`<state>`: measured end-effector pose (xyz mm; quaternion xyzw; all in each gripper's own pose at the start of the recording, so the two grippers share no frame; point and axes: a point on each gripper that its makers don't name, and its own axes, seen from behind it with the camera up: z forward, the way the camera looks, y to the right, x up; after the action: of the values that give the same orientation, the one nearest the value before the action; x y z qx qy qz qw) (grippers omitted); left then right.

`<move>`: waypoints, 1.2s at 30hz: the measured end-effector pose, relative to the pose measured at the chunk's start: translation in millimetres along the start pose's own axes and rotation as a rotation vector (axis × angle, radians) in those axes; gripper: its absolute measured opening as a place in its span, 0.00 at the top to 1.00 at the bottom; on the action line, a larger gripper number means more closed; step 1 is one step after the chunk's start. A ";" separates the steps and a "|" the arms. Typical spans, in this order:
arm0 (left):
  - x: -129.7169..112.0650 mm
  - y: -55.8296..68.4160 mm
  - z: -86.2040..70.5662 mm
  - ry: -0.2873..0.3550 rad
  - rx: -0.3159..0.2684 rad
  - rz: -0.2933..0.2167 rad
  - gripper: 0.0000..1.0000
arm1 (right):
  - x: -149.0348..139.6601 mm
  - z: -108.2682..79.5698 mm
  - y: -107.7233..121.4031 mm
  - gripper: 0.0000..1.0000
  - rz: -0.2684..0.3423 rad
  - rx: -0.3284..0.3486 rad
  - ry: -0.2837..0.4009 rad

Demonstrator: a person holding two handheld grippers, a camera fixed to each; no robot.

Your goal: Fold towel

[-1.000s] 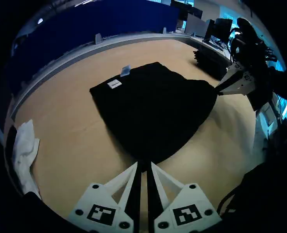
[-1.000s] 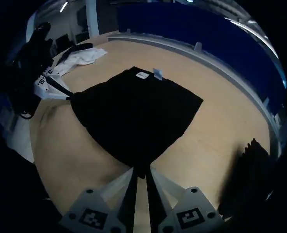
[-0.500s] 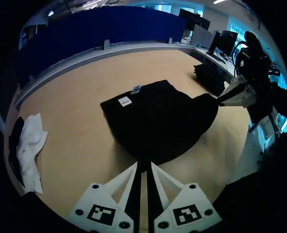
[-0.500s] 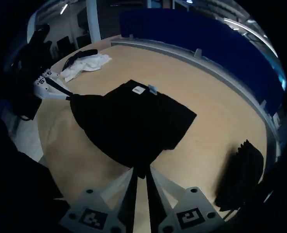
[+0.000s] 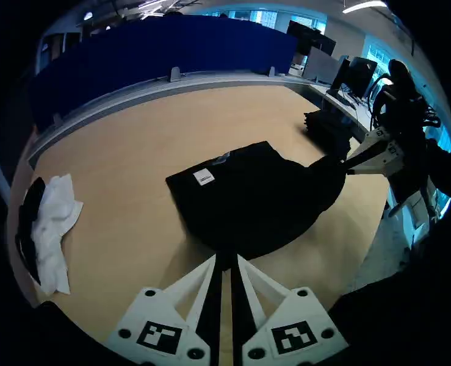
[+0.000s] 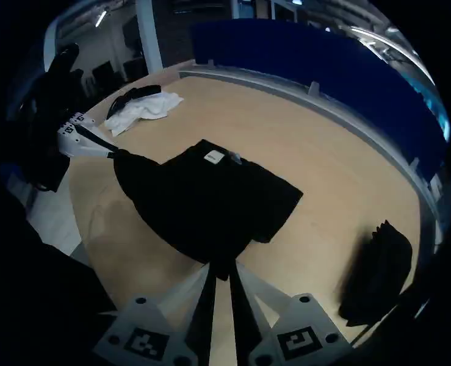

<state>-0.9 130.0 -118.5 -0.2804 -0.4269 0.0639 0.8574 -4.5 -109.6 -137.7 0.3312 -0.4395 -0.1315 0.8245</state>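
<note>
Bare tabletop (image 5: 140, 140) lies open all round the black towel (image 5: 256, 195) — a white cloth (image 5: 54, 226) sits near the left edge, a dark folded stack (image 5: 329, 125) far right, and a blue partition (image 5: 164, 43) behind. My left tongs (image 5: 230, 255) pinch one near corner, fingers almost together; my right tongs (image 6: 222, 265) grip the other likewise. The towel's far part lies flat — I can't read its white label (image 5: 204, 177).

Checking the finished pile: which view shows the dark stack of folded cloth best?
The right gripper view: the dark stack of folded cloth lies near, large and whole against the light wooden table. The left gripper view shows it smaller and farther off, beyond the black towel.
</note>
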 end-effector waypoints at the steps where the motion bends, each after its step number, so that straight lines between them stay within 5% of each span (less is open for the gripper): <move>1: -0.8 -0.5 1.2 0.000 0.001 -0.003 0.91 | 0.0 0.8 -0.3 0.85 0.001 0.001 0.000; 20: 24.8 -14.3 11.3 0.019 0.013 -0.038 0.91 | 17.1 12.2 16.4 0.85 0.007 0.010 -0.012; 36: 67.4 -52.0 62.9 0.002 0.042 -0.058 0.91 | 47.3 59.1 71.3 0.85 0.050 -0.030 0.000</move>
<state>-13.7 136.9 -13.8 -0.2497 -0.4324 0.0477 0.8651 -30.4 -105.9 -37.0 0.3076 -0.4456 -0.1176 0.8325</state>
